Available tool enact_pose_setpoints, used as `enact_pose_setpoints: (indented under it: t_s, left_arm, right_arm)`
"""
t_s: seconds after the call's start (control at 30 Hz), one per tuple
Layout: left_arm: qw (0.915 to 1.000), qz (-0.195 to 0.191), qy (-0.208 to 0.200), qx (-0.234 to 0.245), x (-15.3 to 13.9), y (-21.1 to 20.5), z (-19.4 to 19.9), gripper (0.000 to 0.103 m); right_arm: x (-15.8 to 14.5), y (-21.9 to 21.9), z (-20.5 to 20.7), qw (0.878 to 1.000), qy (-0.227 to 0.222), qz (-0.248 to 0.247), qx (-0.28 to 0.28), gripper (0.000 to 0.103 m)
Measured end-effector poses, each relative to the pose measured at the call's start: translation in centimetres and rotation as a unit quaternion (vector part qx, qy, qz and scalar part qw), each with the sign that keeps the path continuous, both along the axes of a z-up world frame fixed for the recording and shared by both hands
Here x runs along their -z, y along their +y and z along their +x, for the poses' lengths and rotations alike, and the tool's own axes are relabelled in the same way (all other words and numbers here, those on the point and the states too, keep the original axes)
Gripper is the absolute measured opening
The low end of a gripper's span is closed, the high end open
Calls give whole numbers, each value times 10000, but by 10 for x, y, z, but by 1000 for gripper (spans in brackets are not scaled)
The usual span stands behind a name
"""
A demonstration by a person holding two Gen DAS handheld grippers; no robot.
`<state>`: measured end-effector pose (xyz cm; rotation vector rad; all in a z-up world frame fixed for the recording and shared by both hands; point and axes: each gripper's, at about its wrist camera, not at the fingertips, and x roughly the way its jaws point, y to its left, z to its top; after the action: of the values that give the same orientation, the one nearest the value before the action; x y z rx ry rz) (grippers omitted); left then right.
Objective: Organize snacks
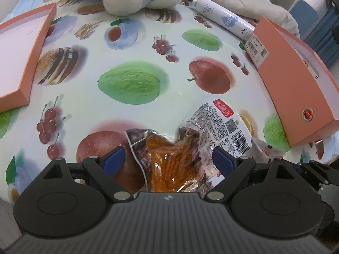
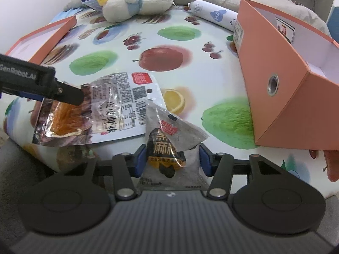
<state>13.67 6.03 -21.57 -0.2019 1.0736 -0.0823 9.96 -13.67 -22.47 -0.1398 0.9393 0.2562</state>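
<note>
Lying flat, clear snack bag (image 2: 101, 108), long axis across table.

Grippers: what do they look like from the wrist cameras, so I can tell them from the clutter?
Both the left gripper and the right gripper are matte black, with a ribbed grey body, round side housings, silver pivot pins and blue pads. White "GenRobot.AI" lettering marks the left one's side.

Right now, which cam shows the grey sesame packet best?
The right wrist view. The grey sesame packet sits centre frame between the right gripper's jaws, its black-and-orange label facing the camera. The left wrist view catches only a crumpled corner at the lower right, beside the shrimp chip bag and below the orange box.
</note>
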Motion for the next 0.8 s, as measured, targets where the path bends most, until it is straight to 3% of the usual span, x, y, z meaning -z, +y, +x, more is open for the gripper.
enact_pose_setpoints:
  t_s: [0.23, 0.4, 0.47, 0.67, 0.8]
  left_arm:
    - [9991, 314, 155, 244, 13, -18, 11, 90]
    - [9981, 510, 156, 298, 13, -27, 15, 70]
    - [9987, 385, 187, 273, 11, -26, 16, 54]
    - [9995, 217, 134, 167, -1, -24, 18, 38]
    - [9998, 108, 116, 79, -9, -22, 17, 33]
  right_arm:
    - [1, 5, -3, 9998, -61, -154, -104, 53]
    - [-1, 3, -3, 9999, -44, -157, -30, 53]
    - [-2, 2, -2, 9999, -25, -154, 12, 53]
    - [-7, -3, -1, 9998, -15, -93, 170, 53]
    - [-15, -6, -1, 9995, -74, -81, 285, 53]
